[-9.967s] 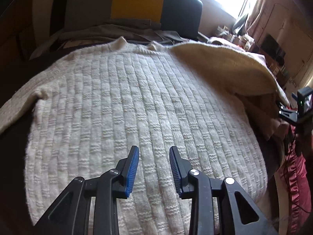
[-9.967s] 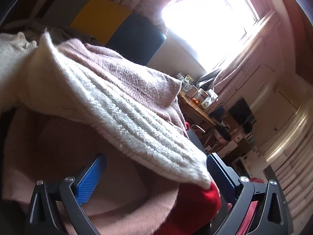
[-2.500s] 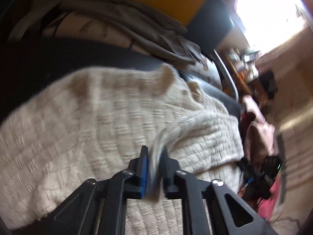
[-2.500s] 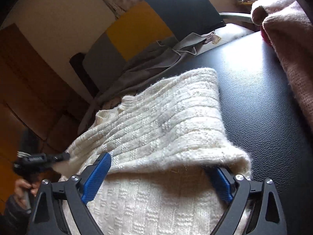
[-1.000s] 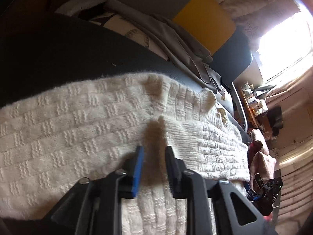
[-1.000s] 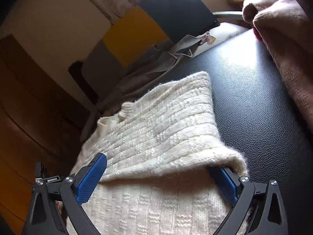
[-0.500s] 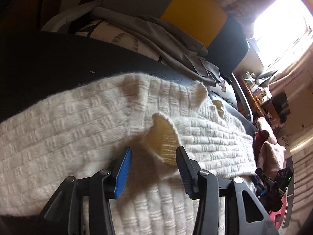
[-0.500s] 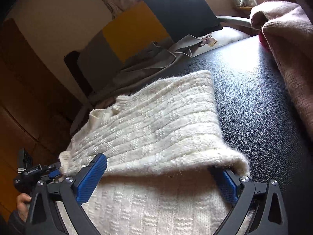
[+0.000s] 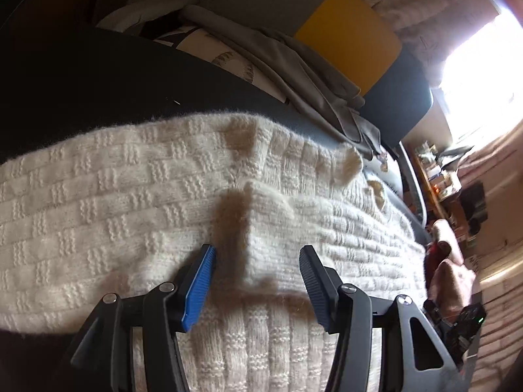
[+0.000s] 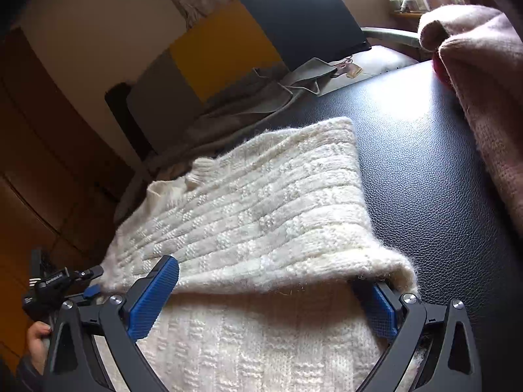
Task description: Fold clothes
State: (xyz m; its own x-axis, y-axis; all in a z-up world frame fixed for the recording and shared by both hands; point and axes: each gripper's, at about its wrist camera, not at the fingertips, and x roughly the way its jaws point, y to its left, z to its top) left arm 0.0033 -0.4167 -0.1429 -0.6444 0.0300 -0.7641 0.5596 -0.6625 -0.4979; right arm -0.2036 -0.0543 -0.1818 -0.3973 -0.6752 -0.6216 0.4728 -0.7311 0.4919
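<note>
A cream knitted sweater (image 9: 130, 202) lies flat on a black leather surface (image 9: 98, 75). Its right sleeve (image 10: 261, 215) is folded across the body, and the cuff end (image 9: 271, 209) rests near the collar. My left gripper (image 9: 258, 277) is open and empty, just above the sweater in front of that cuff. My right gripper (image 10: 271, 297) is wide open, its jaws standing either side of the folded sleeve's lower edge without pinching it. The left gripper also shows at the far left of the right wrist view (image 10: 65, 281).
A pile of grey clothes (image 9: 294, 75) lies behind the sweater against a grey, yellow and dark cushion (image 9: 353, 39). A pink knitted garment (image 10: 483, 98) lies on the black surface (image 10: 425, 163) to the right. A cluttered desk (image 9: 441, 176) stands under a bright window.
My left gripper has let go of the sleeve cuff, opened wide and drawn back a little. The cuff now lies flat on the sweater. The right gripper has barely moved.
</note>
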